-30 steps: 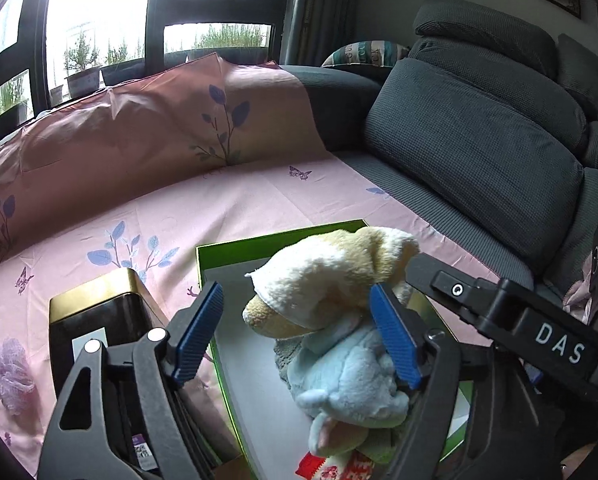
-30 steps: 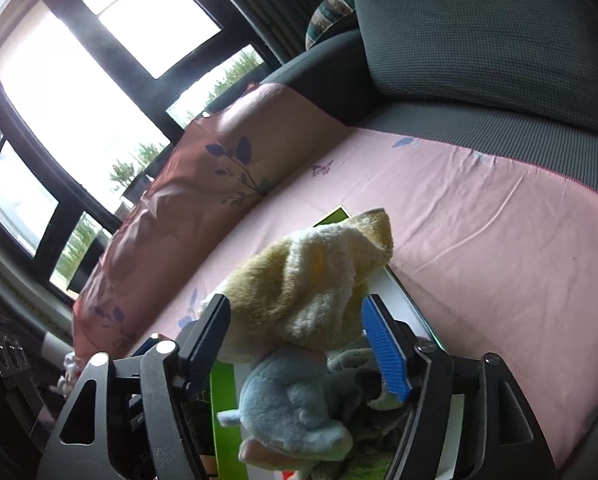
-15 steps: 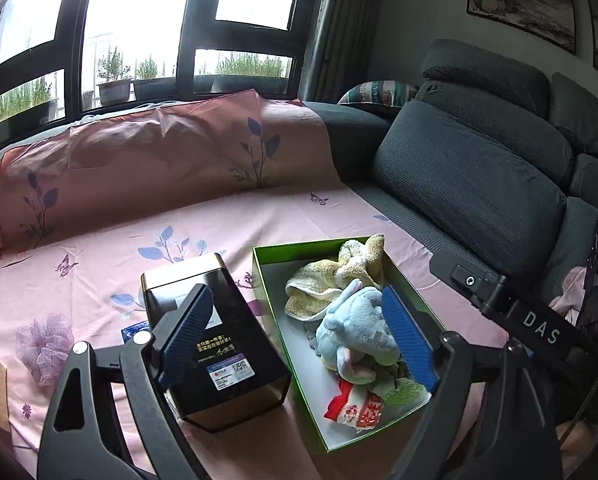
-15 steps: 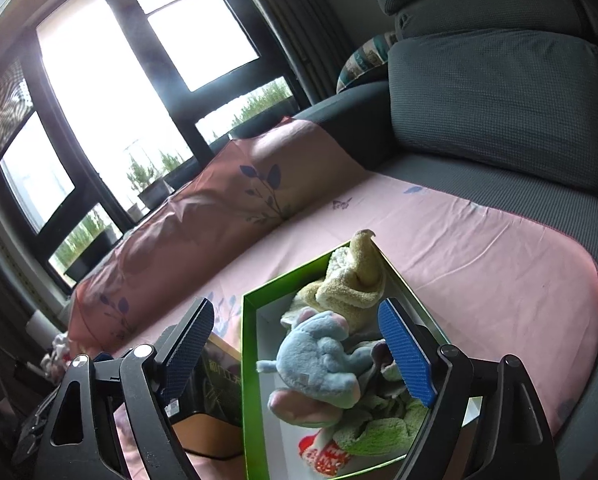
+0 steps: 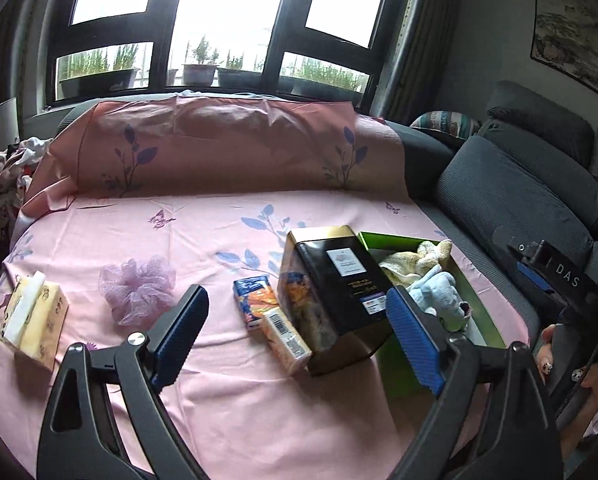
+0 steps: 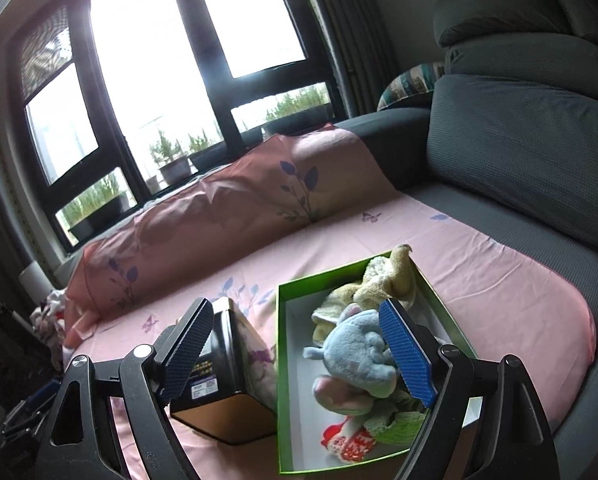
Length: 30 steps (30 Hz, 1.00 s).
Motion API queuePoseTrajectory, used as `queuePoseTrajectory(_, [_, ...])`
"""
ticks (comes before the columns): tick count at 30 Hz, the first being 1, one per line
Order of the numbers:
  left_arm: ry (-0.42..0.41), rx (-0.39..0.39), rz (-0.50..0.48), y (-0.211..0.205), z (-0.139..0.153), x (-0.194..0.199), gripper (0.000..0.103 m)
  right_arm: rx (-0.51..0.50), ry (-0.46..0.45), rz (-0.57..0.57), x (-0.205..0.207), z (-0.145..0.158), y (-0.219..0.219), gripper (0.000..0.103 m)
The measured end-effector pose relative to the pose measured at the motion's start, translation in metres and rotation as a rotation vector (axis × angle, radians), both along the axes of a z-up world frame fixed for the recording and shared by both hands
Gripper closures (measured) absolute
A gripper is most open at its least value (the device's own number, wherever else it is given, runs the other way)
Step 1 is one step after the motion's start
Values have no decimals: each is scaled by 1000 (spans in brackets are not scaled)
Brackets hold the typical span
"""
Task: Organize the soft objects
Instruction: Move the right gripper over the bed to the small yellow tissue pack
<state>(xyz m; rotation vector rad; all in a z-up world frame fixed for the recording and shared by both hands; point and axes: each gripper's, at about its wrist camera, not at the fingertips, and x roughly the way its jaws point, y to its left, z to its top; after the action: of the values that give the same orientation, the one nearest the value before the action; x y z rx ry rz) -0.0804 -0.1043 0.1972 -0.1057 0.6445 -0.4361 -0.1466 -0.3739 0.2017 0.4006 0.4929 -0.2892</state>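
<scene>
A pink sheet [image 5: 227,400] is being used as the work surface. The left gripper [image 5: 295,334] is being held wide and empty, its jaws just opened further; the purple mesh puff [image 5: 137,288] is lying ahead and left. The right gripper [image 6: 299,356] is likewise wide, above the green box [image 6: 285,360] of plush toys [image 6: 359,354], so the left is judged nearer.

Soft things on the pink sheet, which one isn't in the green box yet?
The purple mesh pouf. It lies alone on the pink sheet, while the blue plush and cream plush are inside the green box.
</scene>
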Motion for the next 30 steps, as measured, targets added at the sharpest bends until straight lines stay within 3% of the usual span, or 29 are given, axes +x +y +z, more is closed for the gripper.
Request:
queuePoseTrajectory(7, [59,-14,119,69,-30,-1,13,-40,6,211,22,3,61,17])
queuePoseTrajectory(13, [127,-67,219,121,-71,6,13,-20,82,358,51,-13,114,18])
queuePoseTrajectory(17, [166,-90,276,145,-90,10,13,-76,202,437,75,-36,151,22])
queuePoseTrajectory(21, [167,-103,362,166,-96,12,14,-125,359,506,108,-58,177,53])
queuePoseTrajectory(23, [190,-148,371,175,-97,13,14,-203,463,496,126,-69,188,59])
queuePoseTrajectory(26, [206,-238,347,186,-95,12,14,-296,577,506,147,-80,199,60])
queuePoseTrajectory(30, [210,-247,363,195,-91,10,14,-370,703,469,166,-102,204,63])
